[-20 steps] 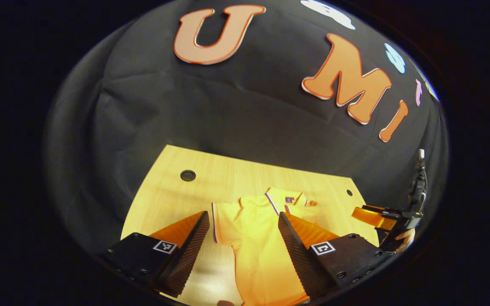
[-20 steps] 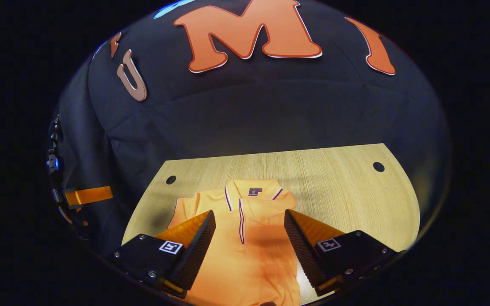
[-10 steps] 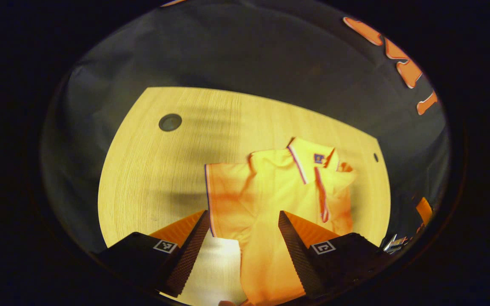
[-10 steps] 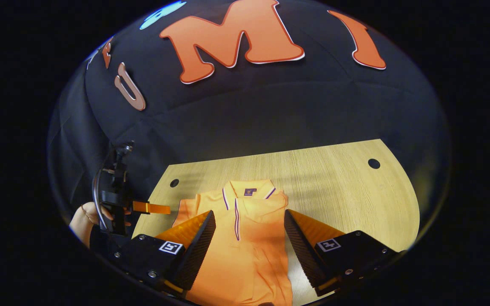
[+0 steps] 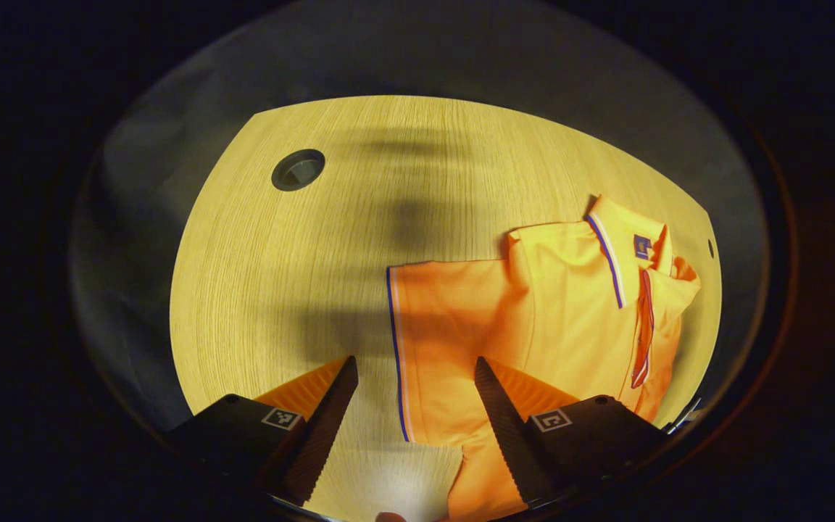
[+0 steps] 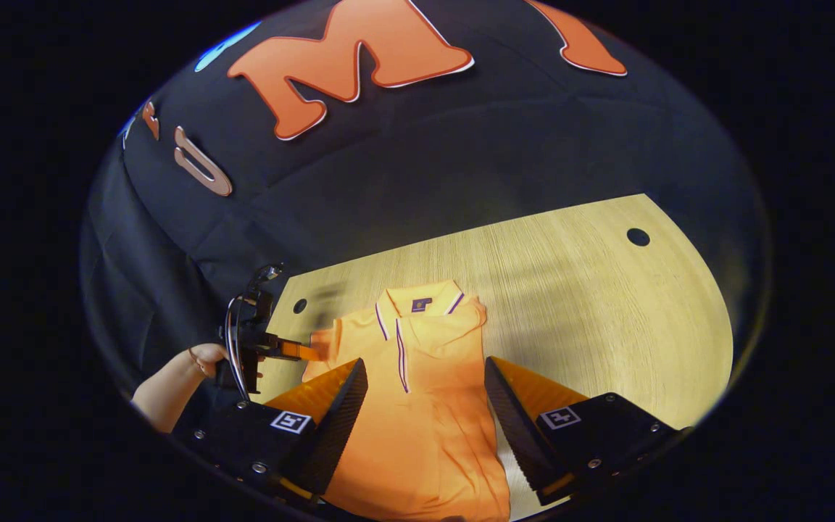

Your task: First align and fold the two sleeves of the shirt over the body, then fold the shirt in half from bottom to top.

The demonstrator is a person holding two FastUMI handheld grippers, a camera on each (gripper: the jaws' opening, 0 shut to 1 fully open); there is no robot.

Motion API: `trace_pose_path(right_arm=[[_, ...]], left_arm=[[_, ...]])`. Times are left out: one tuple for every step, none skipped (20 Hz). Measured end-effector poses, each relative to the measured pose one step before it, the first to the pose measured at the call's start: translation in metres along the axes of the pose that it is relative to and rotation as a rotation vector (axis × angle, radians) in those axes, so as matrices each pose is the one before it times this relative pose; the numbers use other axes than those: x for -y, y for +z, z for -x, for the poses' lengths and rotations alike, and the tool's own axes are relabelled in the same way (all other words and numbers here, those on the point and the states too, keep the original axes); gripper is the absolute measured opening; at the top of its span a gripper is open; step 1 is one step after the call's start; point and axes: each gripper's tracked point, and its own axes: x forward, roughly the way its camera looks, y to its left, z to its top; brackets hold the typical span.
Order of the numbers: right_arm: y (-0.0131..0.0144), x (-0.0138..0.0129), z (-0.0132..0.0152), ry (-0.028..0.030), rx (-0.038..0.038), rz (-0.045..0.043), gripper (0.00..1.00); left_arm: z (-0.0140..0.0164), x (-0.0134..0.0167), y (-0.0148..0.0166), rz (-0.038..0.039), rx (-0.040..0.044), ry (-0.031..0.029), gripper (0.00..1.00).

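A black cloth booth wall stands behind a pale wooden worktop (image 6: 591,290) with round cable holes near its far corners, one hole (image 5: 298,169) close ahead in the left gripper view. An orange polo shirt (image 6: 417,406) lies face up on the worktop with its collar (image 6: 417,301) toward the wall and its placket running down the middle. In the right gripper view the shirt's right side looks straight and narrow, as if that sleeve is already turned in over the body, though the fold itself is hard to make out. The other short sleeve (image 5: 446,326), trimmed with a thin stripe along its cuff, lies spread flat to the side. The left gripper (image 5: 413,377) is spread wide, holding nothing, with the cuff edge of that sleeve between its fingers in the picture; whether the fingers touch the fabric or hover above it cannot be told. The right gripper view shows the same gripper (image 6: 294,351), held in a hand (image 6: 204,359), reaching in at the shirt's left shoulder. The right gripper (image 6: 425,377) is also wide apart and empty, hanging above the lower body of the shirt. The step in hand seems to be the sleeve fold on the left side. The next move likely calls for the left gripper to go low, close on the cuff edge, lift it and carry it across the chest so it lies aligned with the other sleeve, without dragging the body askew.
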Motion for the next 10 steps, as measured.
trace_pose_path(right_arm=[[-0.00068,0.00341,-0.00018,-0.00209,-0.00161,-0.00714,0.99],[-0.00126,0.00143,-0.00017,0.00154,-0.00392,-0.00706,0.99],[-0.00084,0.00154,0.00010,0.00268,-0.00078,-0.00793,0.99],[-0.00080,0.00225,0.00101,0.00010,-0.00174,-0.00621,0.99],[-0.00075,0.00235,0.00101,-0.00285,0.00021,-0.00428,0.99],[-0.00044,0.00180,0.00001,-0.00094,0.00403,-0.00894,0.99],[-0.00097,-0.00053,0.00083,0.00833,0.00260,-0.01468,0.99],[-0.00174,-0.00179,0.00210,0.01255,-0.00178,-0.01939,0.99],[-0.00264,-0.00178,0.00041,0.01357,-0.00311,-0.01478,0.99],[-0.00185,0.00006,0.00031,0.00703,-0.00032,-0.00325,0.99]], left_arm=[[-0.00401,-0.00184,-0.00093,-0.00156,-0.01273,0.01849,0.98],[-0.00192,-0.00235,-0.00089,-0.00284,-0.00867,0.01470,0.98],[-0.00060,0.00114,0.00579,-0.00879,0.02303,0.00015,0.98],[0.00244,-0.00109,-0.00078,-0.01032,-0.00741,0.00039,0.97],[0.00180,0.00048,-0.00029,0.00805,0.00296,-0.00122,0.97],[-0.00114,0.00045,-0.00112,0.00017,-0.00017,-0.00254,0.97],[-0.00006,-0.00071,0.00052,-0.00326,0.00818,0.00187,0.97],[-0.00083,0.00055,-0.00137,0.00157,0.00354,-0.00323,0.97],[-0.00035,0.00070,-0.00021,-0.01814,0.00609,-0.00345,0.96],[0.00101,0.00061,-0.00324,-0.01868,-0.00274,-0.00440,0.94]])
